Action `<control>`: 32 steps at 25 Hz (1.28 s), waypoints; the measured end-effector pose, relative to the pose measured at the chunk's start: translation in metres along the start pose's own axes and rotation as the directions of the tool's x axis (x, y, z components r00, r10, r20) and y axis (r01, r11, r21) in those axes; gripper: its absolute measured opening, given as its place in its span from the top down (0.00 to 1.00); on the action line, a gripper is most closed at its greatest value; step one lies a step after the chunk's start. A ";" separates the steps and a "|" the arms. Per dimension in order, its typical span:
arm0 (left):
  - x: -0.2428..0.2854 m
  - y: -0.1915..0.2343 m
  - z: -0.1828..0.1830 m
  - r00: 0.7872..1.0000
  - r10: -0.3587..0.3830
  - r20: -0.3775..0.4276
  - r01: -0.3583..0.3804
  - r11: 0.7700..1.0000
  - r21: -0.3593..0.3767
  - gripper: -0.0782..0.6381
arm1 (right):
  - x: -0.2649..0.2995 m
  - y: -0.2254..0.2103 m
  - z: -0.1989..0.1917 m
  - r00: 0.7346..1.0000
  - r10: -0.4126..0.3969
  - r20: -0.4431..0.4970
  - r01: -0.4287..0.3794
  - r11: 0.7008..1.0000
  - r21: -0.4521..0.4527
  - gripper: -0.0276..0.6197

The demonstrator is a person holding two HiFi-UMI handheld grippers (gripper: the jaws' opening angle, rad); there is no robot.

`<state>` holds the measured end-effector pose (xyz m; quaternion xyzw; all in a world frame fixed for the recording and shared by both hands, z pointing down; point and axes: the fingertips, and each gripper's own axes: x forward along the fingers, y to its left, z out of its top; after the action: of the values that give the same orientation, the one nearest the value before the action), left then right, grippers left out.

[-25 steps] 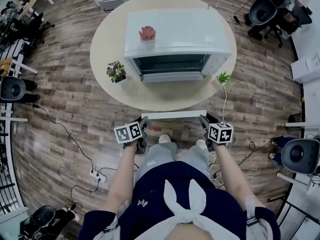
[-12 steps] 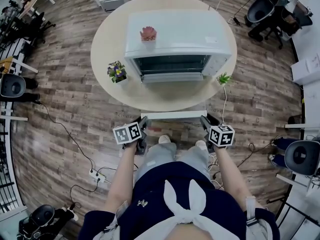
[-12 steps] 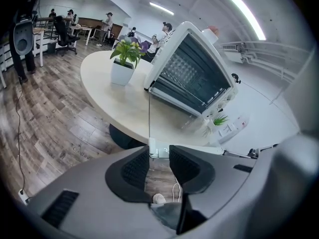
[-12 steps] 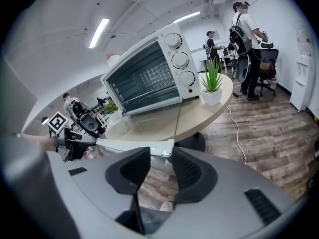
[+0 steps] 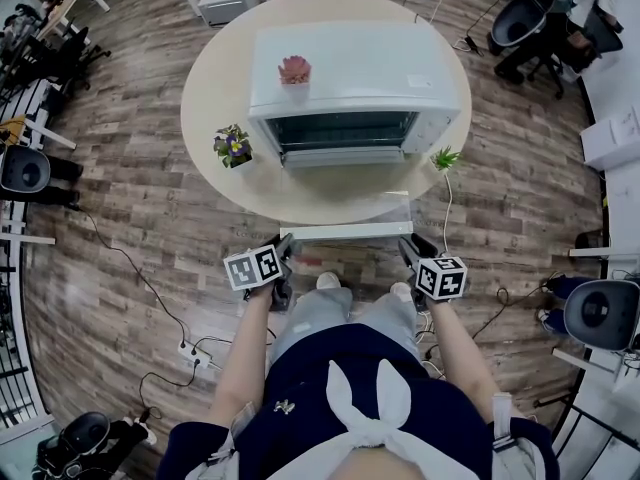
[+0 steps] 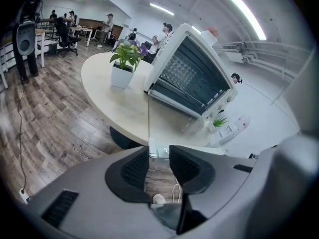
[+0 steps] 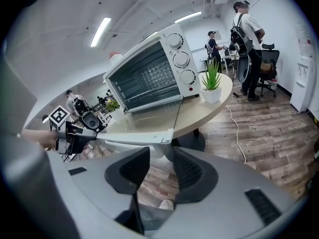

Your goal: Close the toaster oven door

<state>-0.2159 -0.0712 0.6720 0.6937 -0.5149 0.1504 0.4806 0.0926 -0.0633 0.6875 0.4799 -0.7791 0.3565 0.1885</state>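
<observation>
Left gripper [image 5: 287,242] and right gripper [image 5: 406,242] each clamp 1 end of the open door's [image 5: 345,208] handle [image 5: 345,230], so swinging it up toward the toaster oven [image 5: 360,68] likely comes next.

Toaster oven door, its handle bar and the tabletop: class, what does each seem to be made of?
The door looks like clear glass: the tabletop shows through it. The handle bar is smooth and white, painted metal or plastic. The tabletop is pale, matte, without grain, perhaps laminate.
</observation>
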 end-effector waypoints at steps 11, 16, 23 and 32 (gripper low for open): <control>-0.006 -0.005 0.007 1.000 -0.004 0.016 0.004 1.000 -0.007 0.70 | 0.013 0.006 0.003 1.000 0.011 -0.009 -0.012 1.000 -0.019 0.73; -0.010 -0.008 0.010 1.000 -0.003 0.029 0.004 1.000 -0.013 0.70 | 0.017 0.006 0.005 1.000 0.013 -0.008 -0.013 1.000 -0.015 0.74; -0.013 -0.010 0.014 0.999 -0.005 0.045 0.006 1.000 -0.015 0.70 | 0.021 0.010 0.012 1.000 0.020 0.002 -0.020 1.000 -0.020 0.78; -0.016 -0.011 0.016 0.998 -0.006 0.055 0.007 1.000 -0.016 0.70 | 0.020 0.014 0.016 1.000 0.009 0.007 -0.009 1.000 -0.029 0.81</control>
<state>-0.2174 -0.0752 0.6473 0.6954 -0.5268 0.1254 0.4724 0.0714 -0.0831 0.6837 0.4749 -0.7871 0.3441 0.1911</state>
